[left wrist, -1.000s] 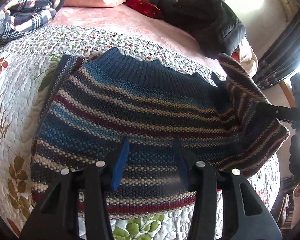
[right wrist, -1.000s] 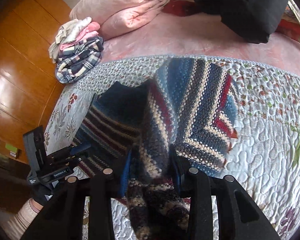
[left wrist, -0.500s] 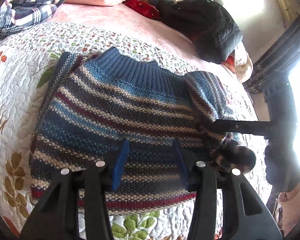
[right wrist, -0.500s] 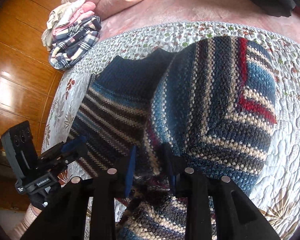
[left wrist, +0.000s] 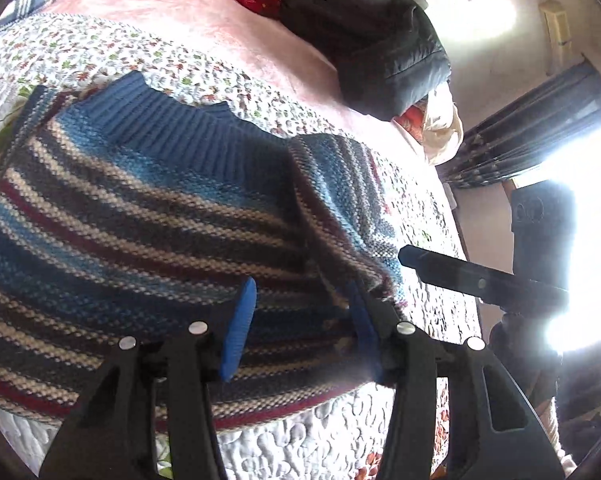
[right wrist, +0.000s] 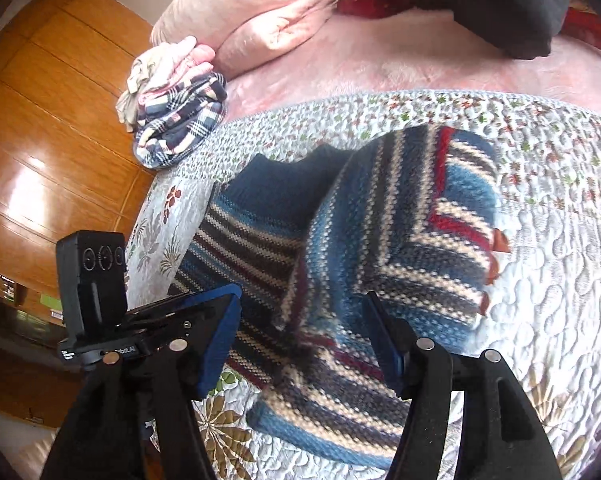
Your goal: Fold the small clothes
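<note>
**Striped sweater, one sleeve folded in**

The striped sweater [left wrist: 148, 232] lies flat on the quilted bedspread [right wrist: 560, 280], one sleeve [right wrist: 400, 232] folded across its body. Both the left tool [left wrist: 300, 320] and the right tool [right wrist: 300, 344] hover above it, fingers spread, holding nothing.

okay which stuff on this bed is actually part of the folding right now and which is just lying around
In the job:
striped sweater
left gripper, open
right gripper, open

Lying about:
folded plaid pile
pink pillow
black jacket
quilt, the work surface
</note>
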A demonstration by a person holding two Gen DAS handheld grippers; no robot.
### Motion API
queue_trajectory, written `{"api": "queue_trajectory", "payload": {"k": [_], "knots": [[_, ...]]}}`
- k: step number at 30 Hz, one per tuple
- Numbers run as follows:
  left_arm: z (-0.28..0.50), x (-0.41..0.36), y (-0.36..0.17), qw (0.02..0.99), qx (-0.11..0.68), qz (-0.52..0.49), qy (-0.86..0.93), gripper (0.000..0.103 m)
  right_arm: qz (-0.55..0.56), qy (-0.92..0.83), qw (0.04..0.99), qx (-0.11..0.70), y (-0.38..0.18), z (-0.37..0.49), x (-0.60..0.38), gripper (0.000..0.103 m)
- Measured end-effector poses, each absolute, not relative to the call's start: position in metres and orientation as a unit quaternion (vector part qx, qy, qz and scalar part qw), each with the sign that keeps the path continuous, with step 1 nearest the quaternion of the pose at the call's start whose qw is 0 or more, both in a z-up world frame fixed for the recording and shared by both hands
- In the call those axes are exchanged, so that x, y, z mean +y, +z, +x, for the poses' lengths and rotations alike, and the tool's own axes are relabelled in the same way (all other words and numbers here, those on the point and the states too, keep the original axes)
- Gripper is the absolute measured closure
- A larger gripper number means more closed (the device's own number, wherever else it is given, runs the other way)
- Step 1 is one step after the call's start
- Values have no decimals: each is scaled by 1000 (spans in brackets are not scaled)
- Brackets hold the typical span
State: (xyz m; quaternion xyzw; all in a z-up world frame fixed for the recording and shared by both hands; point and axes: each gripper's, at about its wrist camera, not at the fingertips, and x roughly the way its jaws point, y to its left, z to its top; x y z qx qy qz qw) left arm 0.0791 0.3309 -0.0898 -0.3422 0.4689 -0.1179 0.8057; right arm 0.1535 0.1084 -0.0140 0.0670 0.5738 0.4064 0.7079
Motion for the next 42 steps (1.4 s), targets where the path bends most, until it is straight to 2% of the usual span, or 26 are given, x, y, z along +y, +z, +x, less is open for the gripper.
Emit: {"api": "queue_trajectory", "payload": {"k": [11, 17, 19, 20, 25, 30, 33, 35, 37, 42], "knots": [[108, 306, -127, 745, 496, -420, -151, 53, 127, 350, 725, 580, -50, 159, 6, 38], [107, 307, -135, 720, 477, -478, -158, 51, 140, 351, 716, 587, -69, 153, 1, 38], [98, 311, -132, 727, 469, -476, -158, 49, 138, 352, 716, 587, -71, 151, 1, 38], [98, 311, -131, 728, 471, -473, -153, 45, 139, 353, 716, 587, -73, 151, 1, 38], [118, 301, -147, 700, 503, -479, -163, 39, 148, 357, 714, 584, -73, 151, 4, 38], [137, 284, -147, 701, 512, -465, -172, 39, 132, 355, 718, 585, -74, 152, 8, 38], [148, 274, -148, 705, 528, -443, -168, 49, 141, 351, 718, 584, -76, 155, 5, 38], [154, 270, -149, 704, 531, -443, -164, 61, 151, 350, 718, 583, -77, 156, 1, 38], [154, 270, -146, 709, 522, -444, -163, 68, 155, 347, 719, 583, -78, 156, -2, 38], [140, 276, -121, 741, 483, -433, -174, 75, 156, 346, 720, 582, -76, 152, -7, 38]]}}
